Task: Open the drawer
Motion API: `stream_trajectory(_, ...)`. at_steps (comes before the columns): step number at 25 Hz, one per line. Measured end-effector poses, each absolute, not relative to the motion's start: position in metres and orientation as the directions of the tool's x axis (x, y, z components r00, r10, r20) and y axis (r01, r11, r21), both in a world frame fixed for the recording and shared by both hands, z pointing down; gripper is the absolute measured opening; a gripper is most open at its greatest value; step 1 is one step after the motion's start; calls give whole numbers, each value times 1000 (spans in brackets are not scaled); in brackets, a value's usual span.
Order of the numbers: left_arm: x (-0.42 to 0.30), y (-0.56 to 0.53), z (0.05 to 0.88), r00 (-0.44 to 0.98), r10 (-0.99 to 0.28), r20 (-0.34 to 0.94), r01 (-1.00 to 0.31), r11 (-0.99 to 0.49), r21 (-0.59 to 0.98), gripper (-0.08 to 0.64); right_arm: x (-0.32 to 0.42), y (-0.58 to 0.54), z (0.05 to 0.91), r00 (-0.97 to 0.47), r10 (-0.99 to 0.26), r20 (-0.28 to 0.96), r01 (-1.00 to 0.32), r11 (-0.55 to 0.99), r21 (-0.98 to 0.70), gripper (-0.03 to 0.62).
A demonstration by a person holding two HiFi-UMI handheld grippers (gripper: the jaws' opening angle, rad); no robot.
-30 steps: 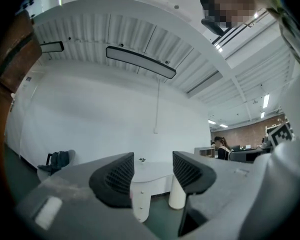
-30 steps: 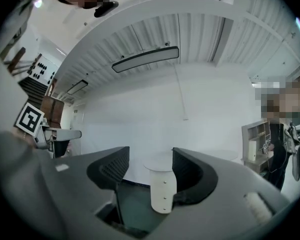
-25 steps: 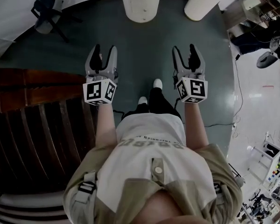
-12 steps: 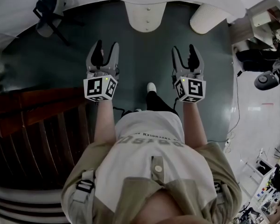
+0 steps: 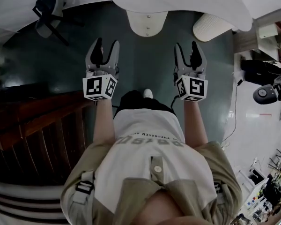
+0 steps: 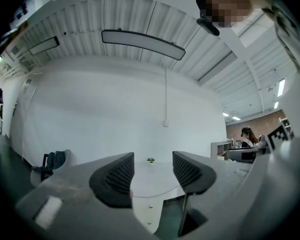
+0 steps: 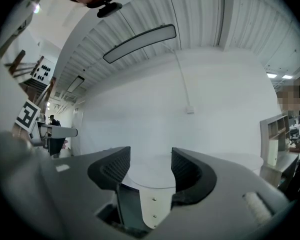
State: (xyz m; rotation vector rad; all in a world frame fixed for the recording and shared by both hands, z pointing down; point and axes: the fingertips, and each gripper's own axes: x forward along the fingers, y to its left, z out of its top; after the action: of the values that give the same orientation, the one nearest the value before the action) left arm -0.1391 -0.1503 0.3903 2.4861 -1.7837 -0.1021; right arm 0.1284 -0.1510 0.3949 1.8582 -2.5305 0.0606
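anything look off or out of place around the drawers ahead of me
Nothing stands out. The white drawer unit under the table stands upright, and its fronts look flush and shut. The left gripper and right gripper are both open, empty and well short of it.

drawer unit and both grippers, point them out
drawer unit [image 5: 147, 22], head view, middle of its white front
left gripper [image 5: 107, 45], head view, midway between fingertips
right gripper [image 5: 185, 47], head view, midway between fingertips
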Motion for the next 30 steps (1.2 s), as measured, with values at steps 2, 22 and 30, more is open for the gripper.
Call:
stream_trajectory(2, -144, -146, 393, 310, -951, 1, -945, -308, 106, 245, 125, -148, 398, -309, -950, 31, -951, 308, -33, 262)
stream_trajectory(22, -142, -213, 457, 370, -928, 51, -924, -362, 125, 245, 86, -234, 539, -281, -943, 181, -960, 278, -39, 264)
stream_trajectory(30, -118, -126, 347, 372, -928, 29, -926, -368, 89, 245, 94, -182, 495, -274, -925, 263, -962, 264, -75, 262)
